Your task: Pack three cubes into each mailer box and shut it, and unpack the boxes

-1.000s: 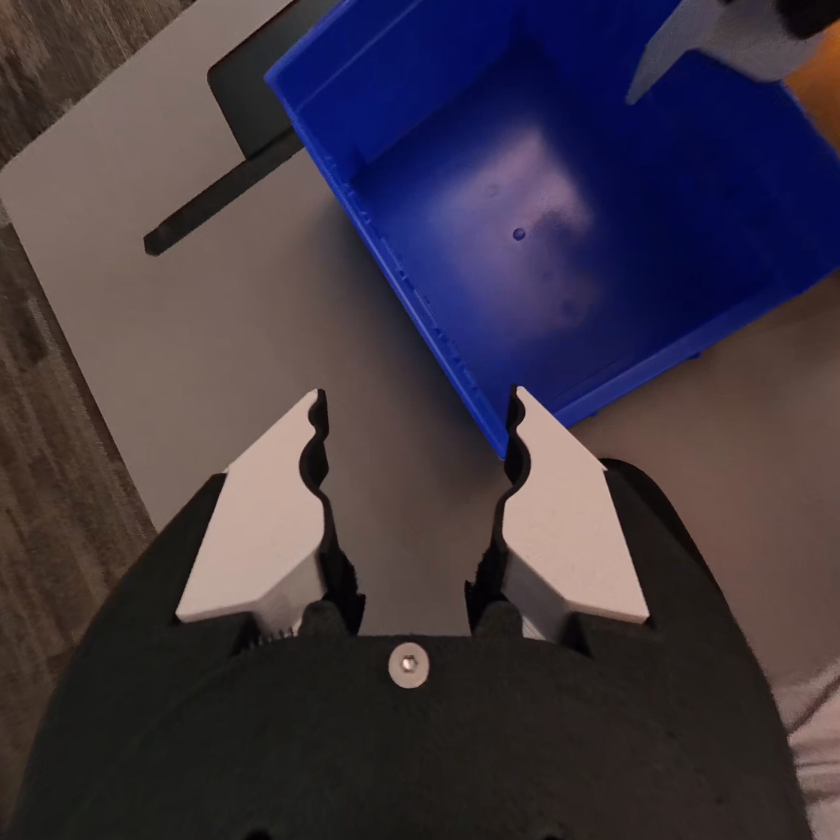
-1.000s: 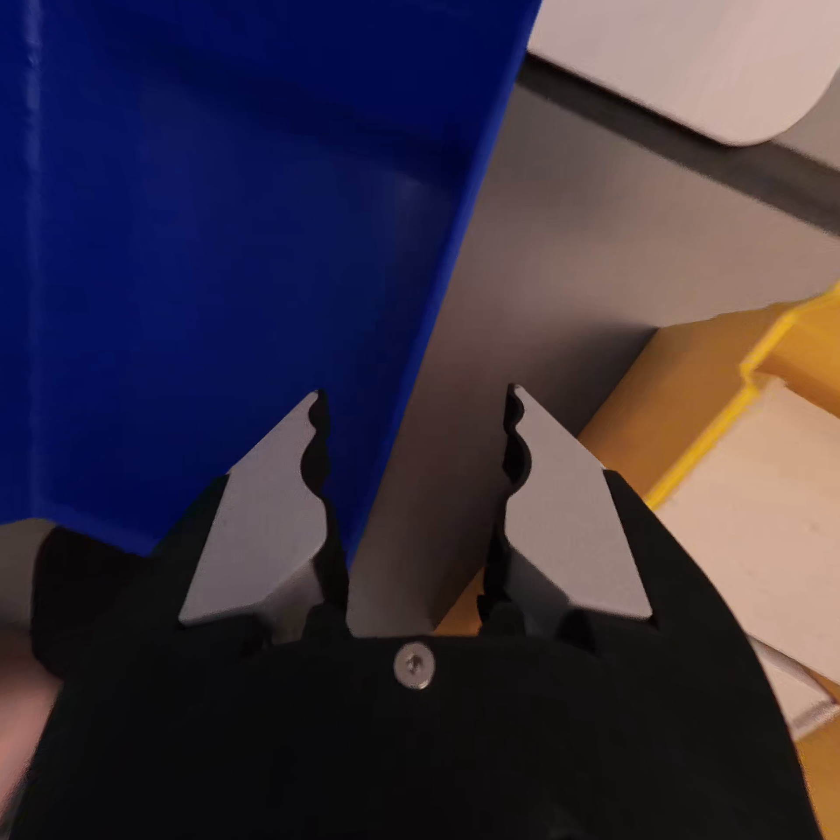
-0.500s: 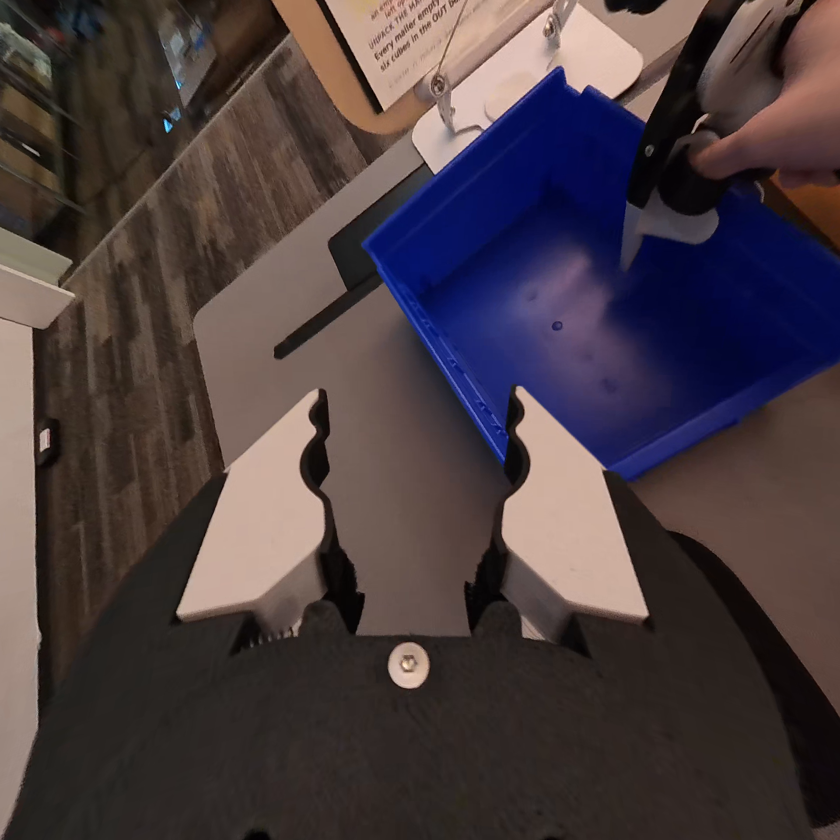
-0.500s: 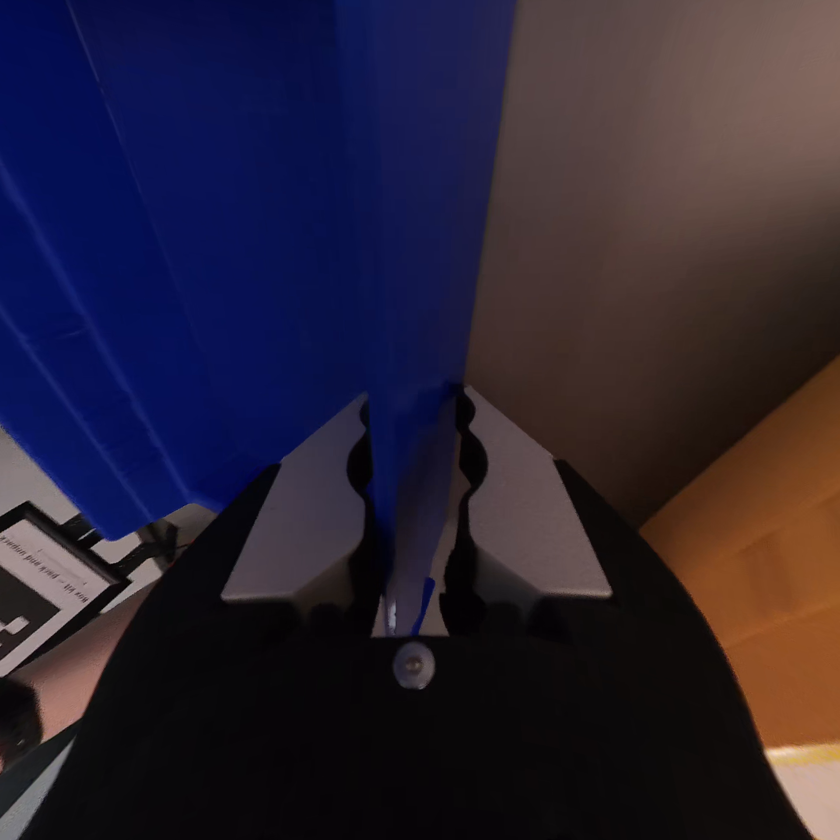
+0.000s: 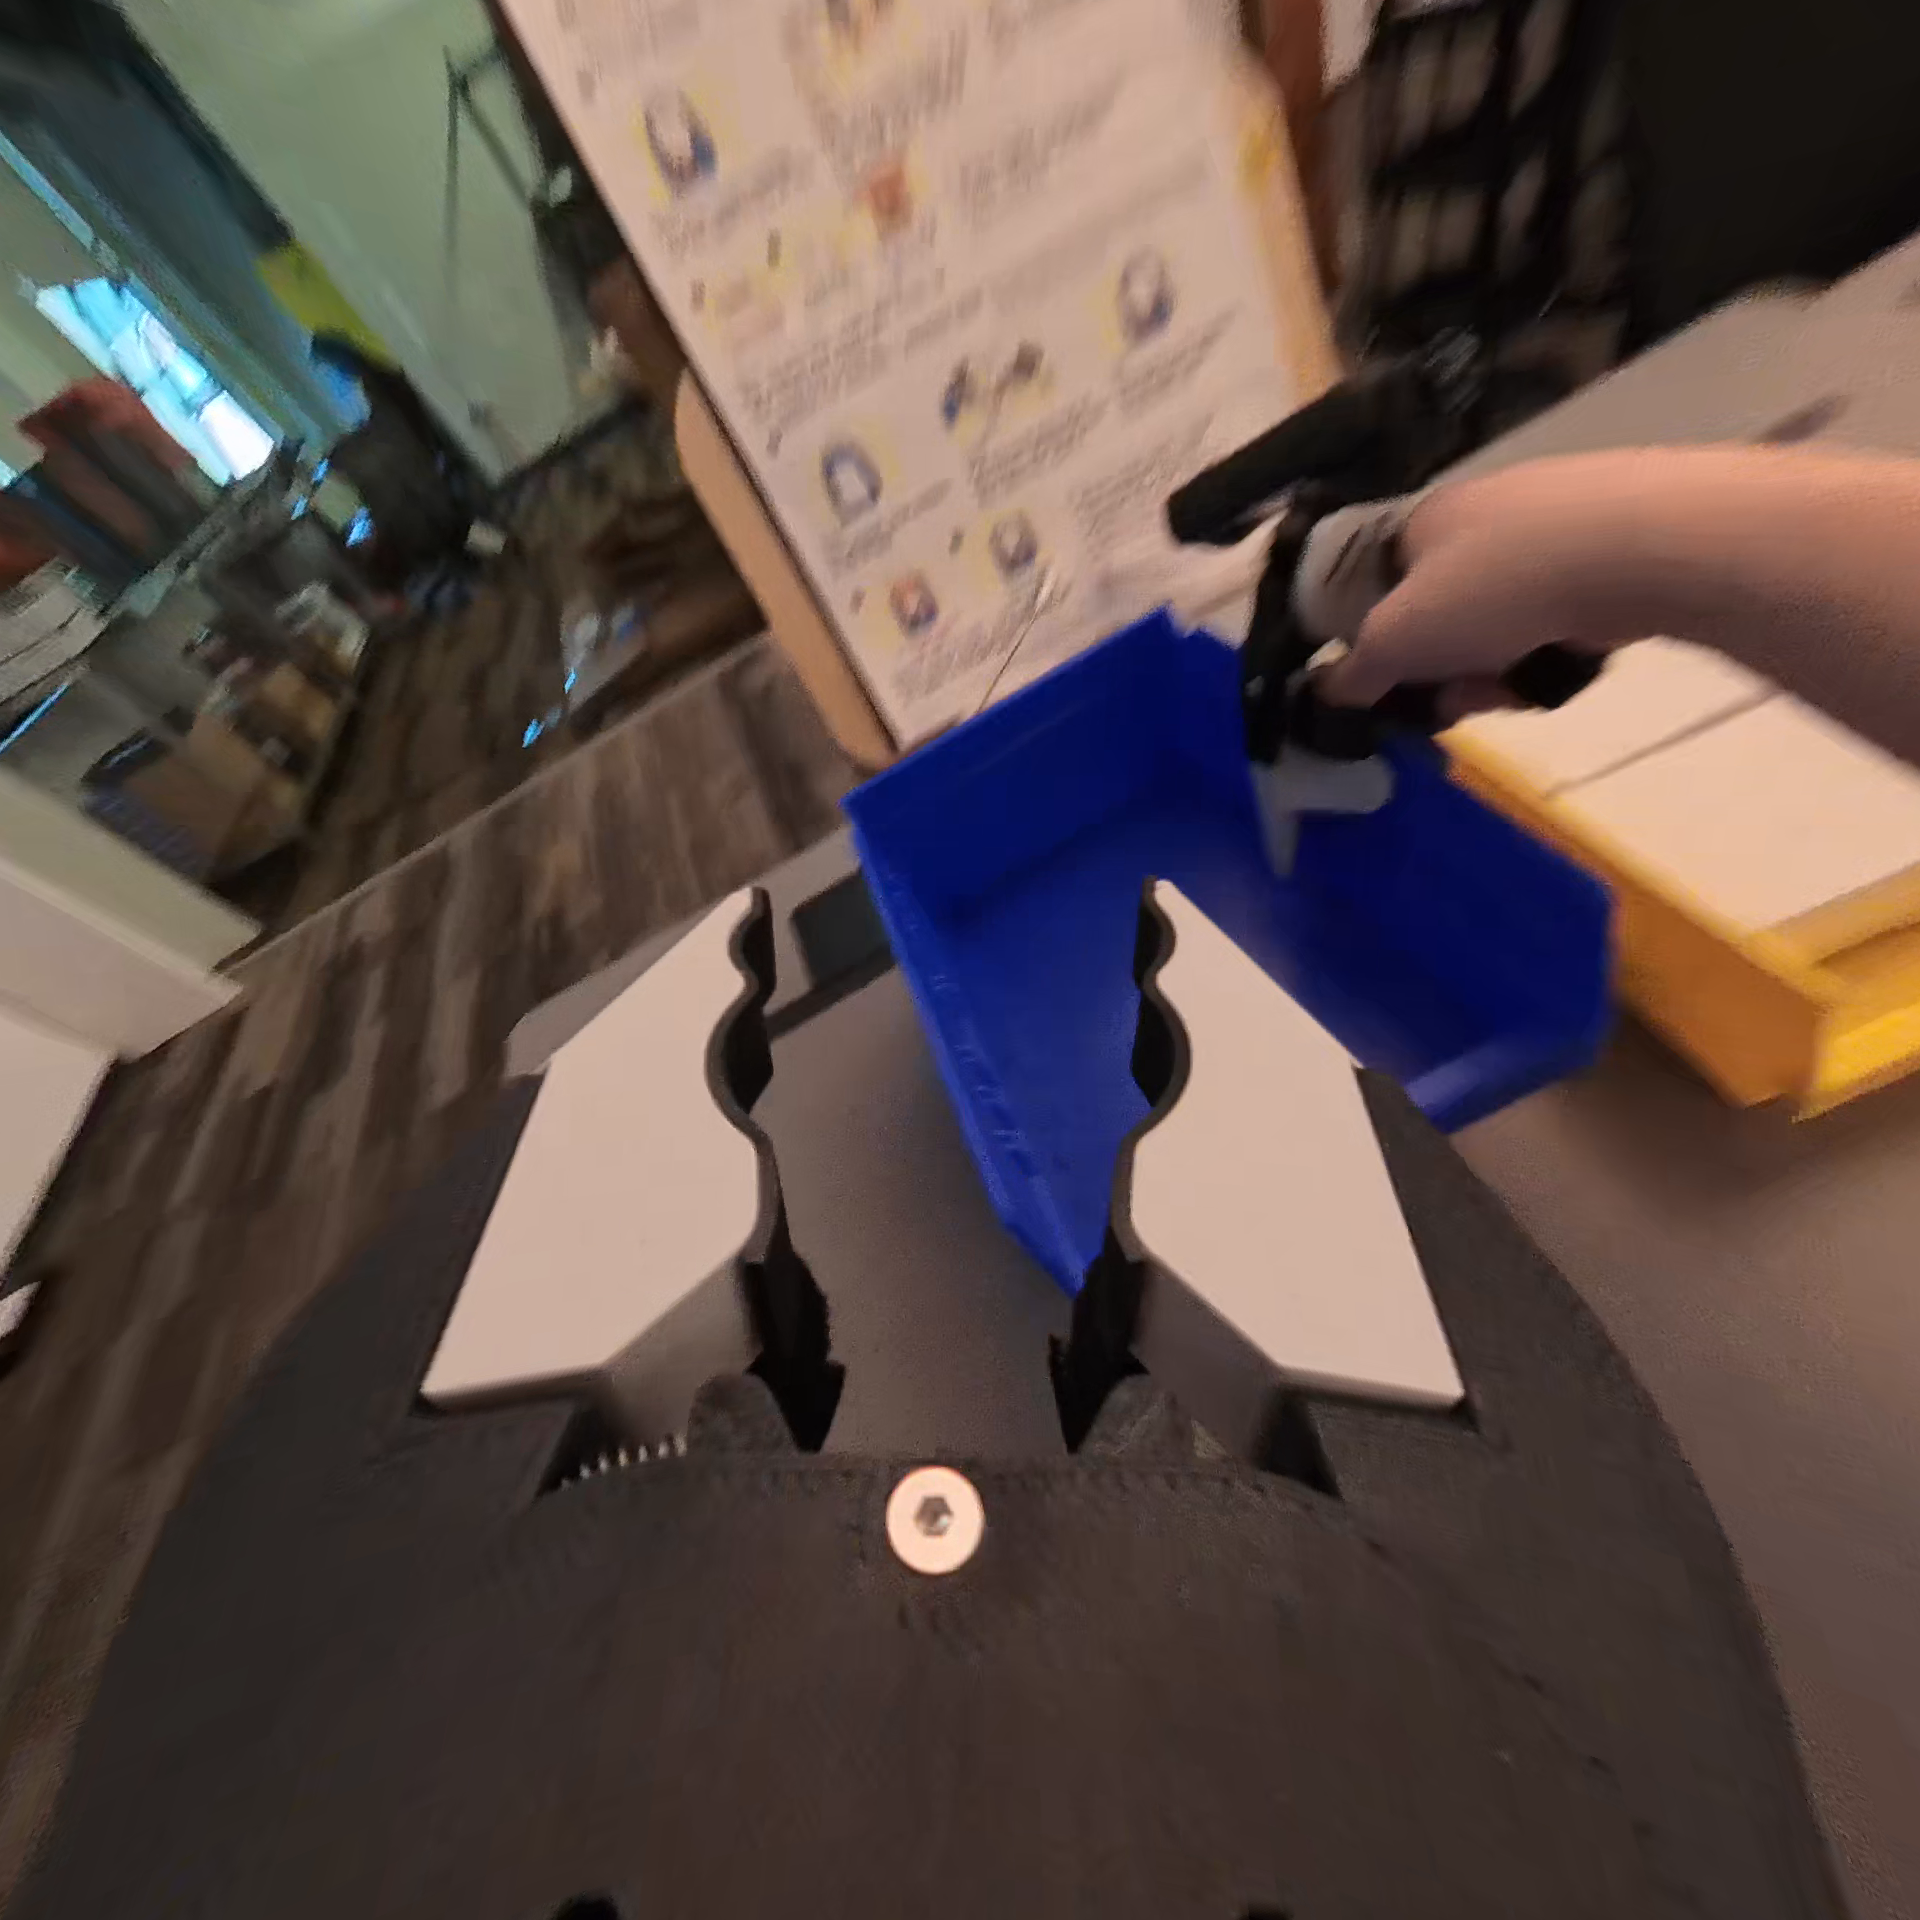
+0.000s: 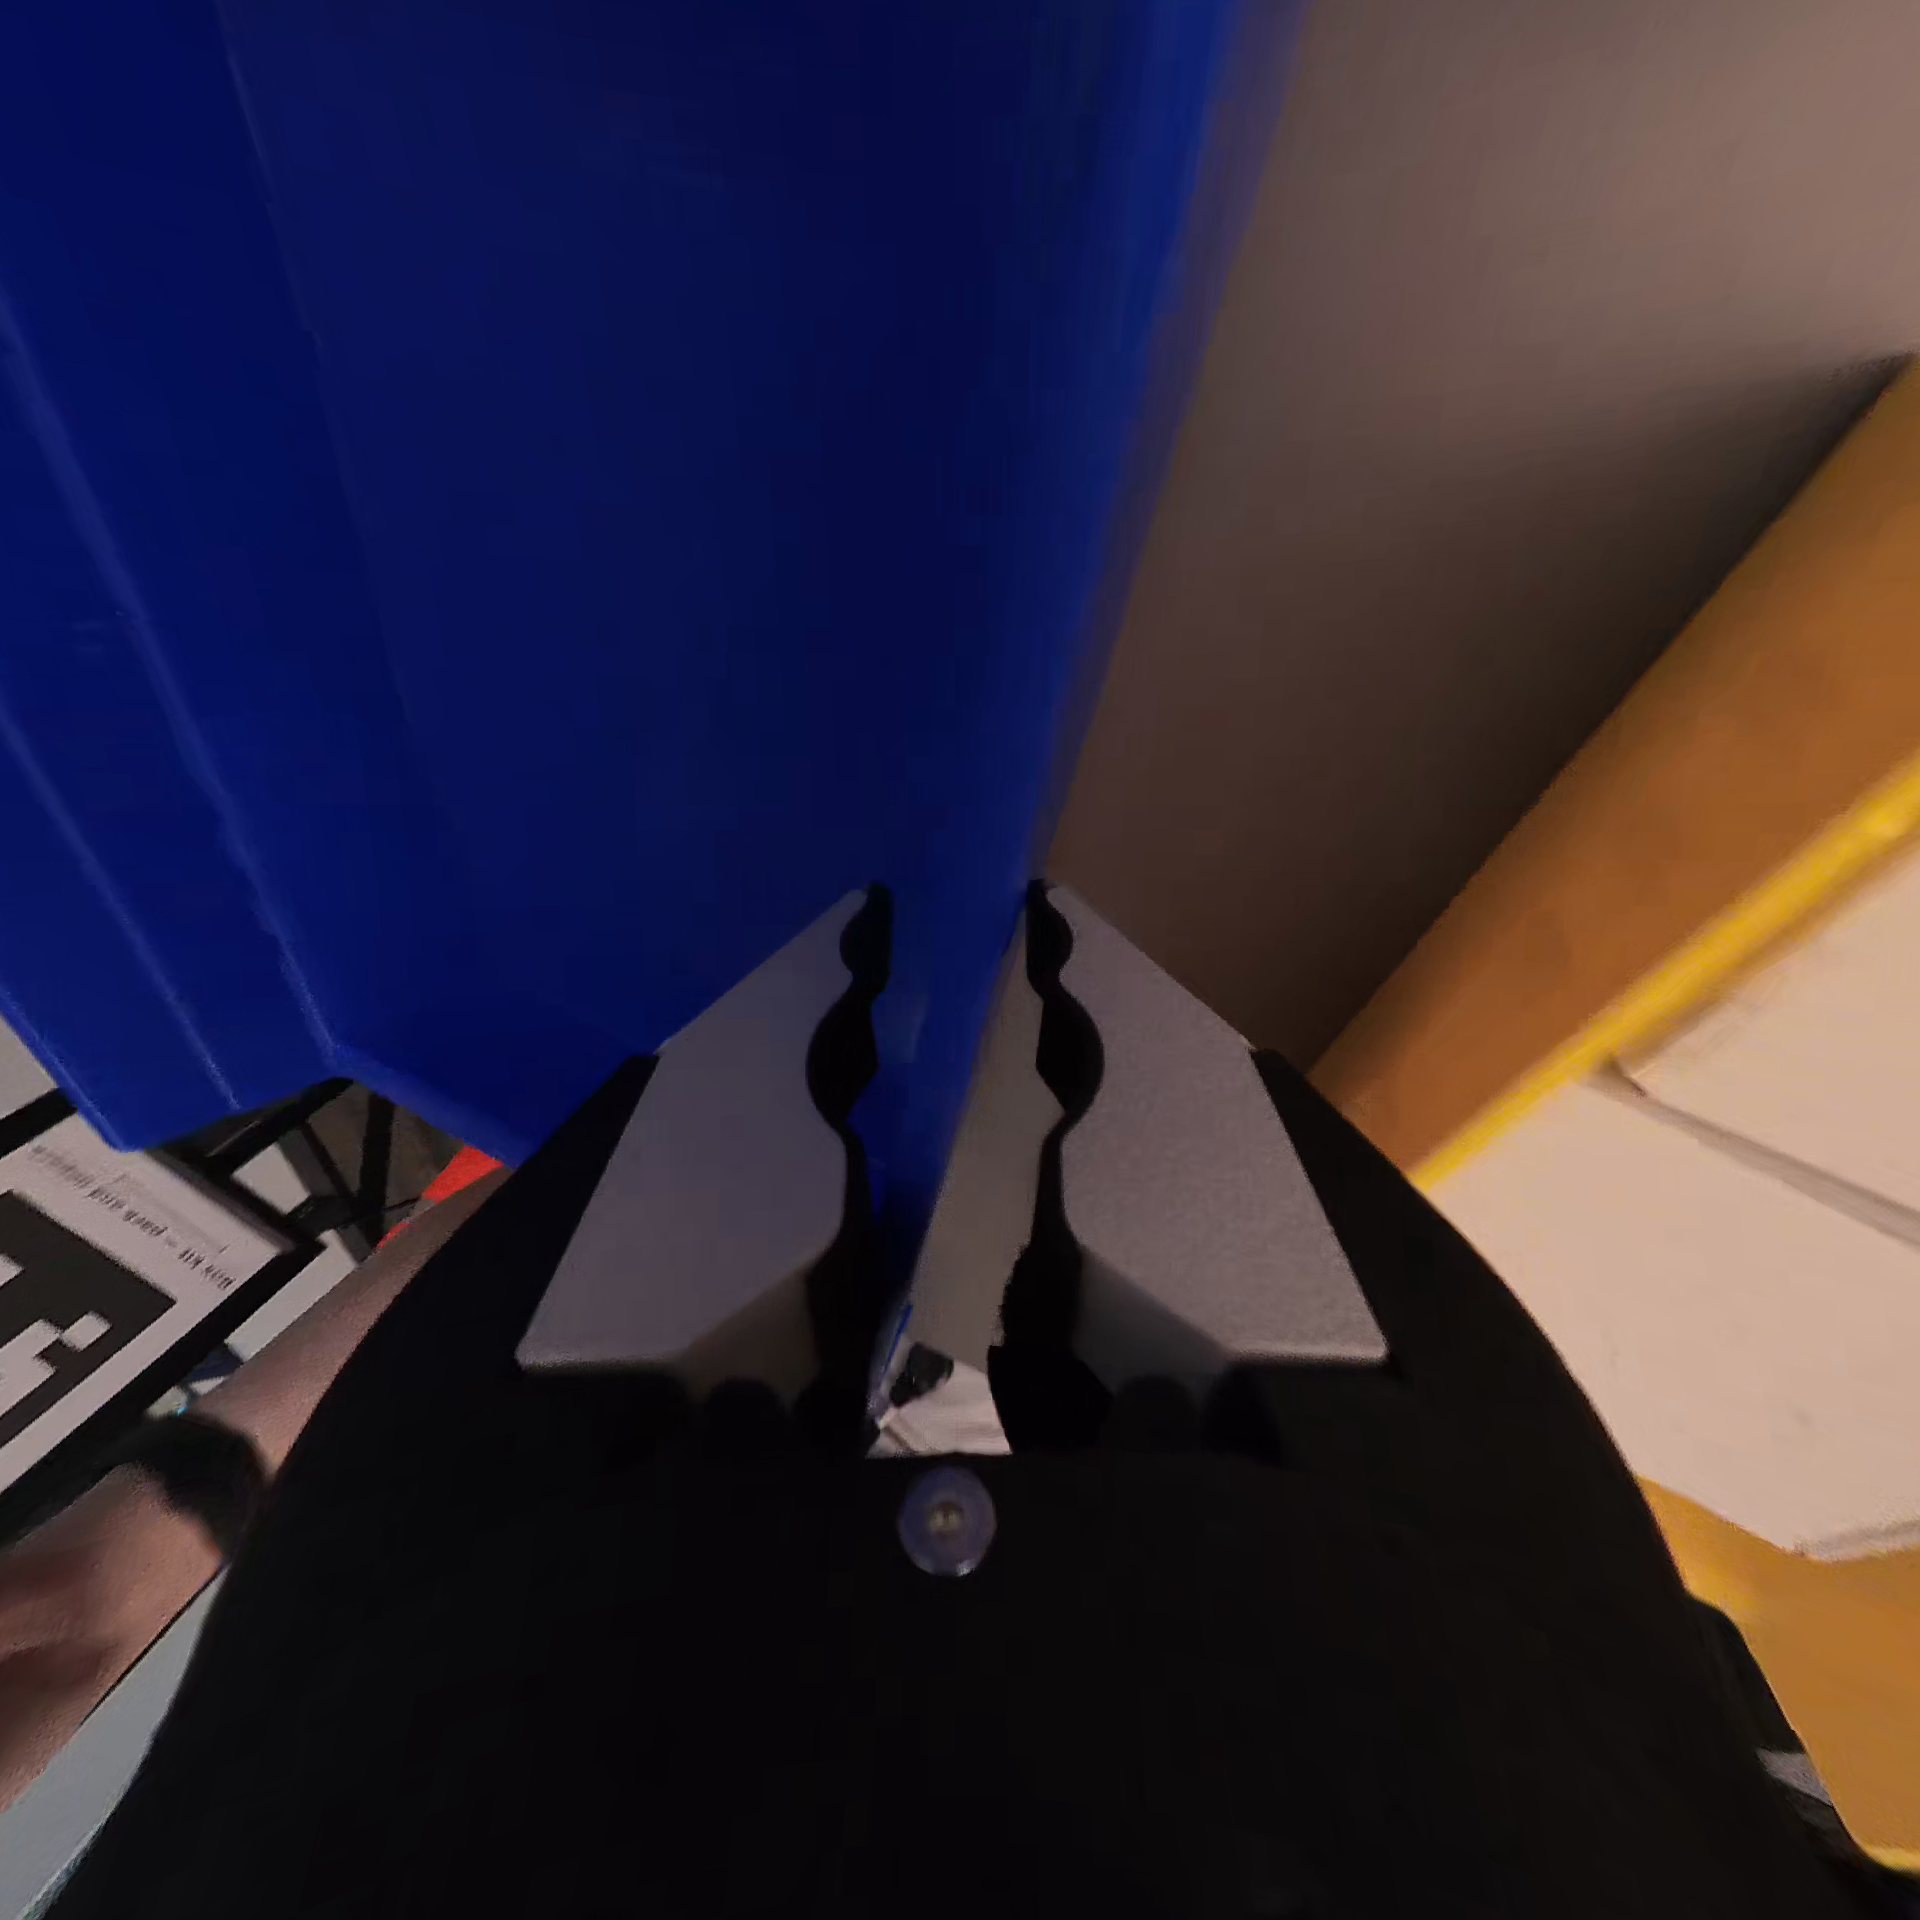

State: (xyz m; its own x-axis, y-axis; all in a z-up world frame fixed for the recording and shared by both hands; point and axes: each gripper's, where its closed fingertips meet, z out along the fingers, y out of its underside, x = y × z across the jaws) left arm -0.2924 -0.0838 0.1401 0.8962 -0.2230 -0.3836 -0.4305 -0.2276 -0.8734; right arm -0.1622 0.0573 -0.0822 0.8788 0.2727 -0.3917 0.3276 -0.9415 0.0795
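Presently: left gripper [image 5: 951,1049] jaws wide, idle above grey counter [image 5: 1662,1195] | right gripper [image 6: 951,1039] jaws pinching thin wall of empty blue plastic bin [image 5: 1049,997] | risk: slipping, tilting against yellow bin [image 5: 1704,997] holding white mailer boxes [image 5: 1756,831].

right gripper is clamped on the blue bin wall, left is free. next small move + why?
Probably set the blue bin flat, then release. The right gripper pinches its wall, the bin looks tilted and empty, and the left gripper hangs open, holding nothing.
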